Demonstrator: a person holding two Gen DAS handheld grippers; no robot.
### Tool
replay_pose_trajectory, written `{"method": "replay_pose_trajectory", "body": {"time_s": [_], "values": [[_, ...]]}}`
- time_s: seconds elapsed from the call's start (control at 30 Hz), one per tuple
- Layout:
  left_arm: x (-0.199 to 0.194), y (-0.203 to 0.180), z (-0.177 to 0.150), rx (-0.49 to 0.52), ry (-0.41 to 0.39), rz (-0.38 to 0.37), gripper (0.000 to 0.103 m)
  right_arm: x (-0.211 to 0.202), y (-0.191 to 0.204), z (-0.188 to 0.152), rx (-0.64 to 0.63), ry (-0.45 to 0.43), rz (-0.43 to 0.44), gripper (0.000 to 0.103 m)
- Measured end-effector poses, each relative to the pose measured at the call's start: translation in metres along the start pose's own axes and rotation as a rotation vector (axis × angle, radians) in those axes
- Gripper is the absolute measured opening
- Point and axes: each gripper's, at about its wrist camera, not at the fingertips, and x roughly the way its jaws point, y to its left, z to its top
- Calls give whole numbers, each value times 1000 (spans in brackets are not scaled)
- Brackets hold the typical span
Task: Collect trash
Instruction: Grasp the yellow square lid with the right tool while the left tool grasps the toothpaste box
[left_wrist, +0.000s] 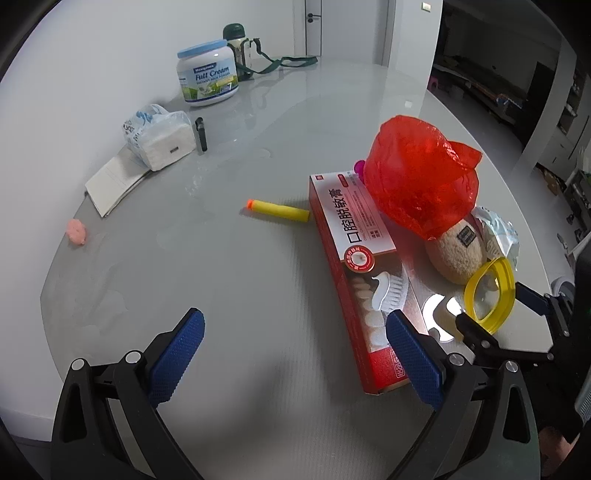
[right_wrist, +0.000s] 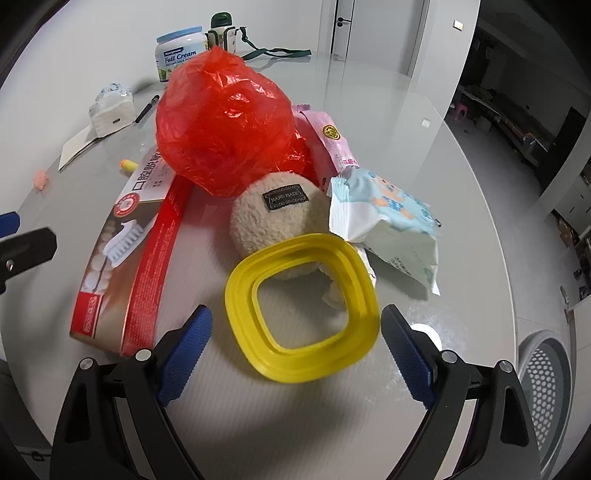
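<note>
Right wrist view: right gripper (right_wrist: 295, 354) fingers apart, yellow ring (right_wrist: 236, 295) lying between them; left gripper (left_wrist: 295, 354) spread, toothpaste box (left_wrist: 354, 258) beside its right finger.

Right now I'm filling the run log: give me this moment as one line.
left gripper: open, empty | right gripper: open around yellow ring, not gripping | red bag: on table

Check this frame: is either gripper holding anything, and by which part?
Nothing is held. The left gripper is open over bare table; the right gripper is open around the yellow ring, pads apart from it.
</note>
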Motion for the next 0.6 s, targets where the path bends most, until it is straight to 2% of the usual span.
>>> {"method": "replay_pose_trajectory", "body": {"time_s": [0.1, 0.13, 0.17, 0.4, 0.6], "values": [[3, -2, 0, 3, 9, -5, 97, 2, 0, 2, 0, -14, -16, 85], [4, -3, 0, 5, 13, -10, 97, 1, -1, 2, 5, -21, -10, 77], [5, -3, -1, 6, 15, -16, 97, 2, -2, 2, 10, -18, -3, 73], [15, -12, 2, 6, 28, -54, 97, -4, -11, -1, 55, -23, 32, 72], [26, -22, 8, -10, 39, -80, 97, -30, -24, -9, 125, -38, 33, 72]]}}
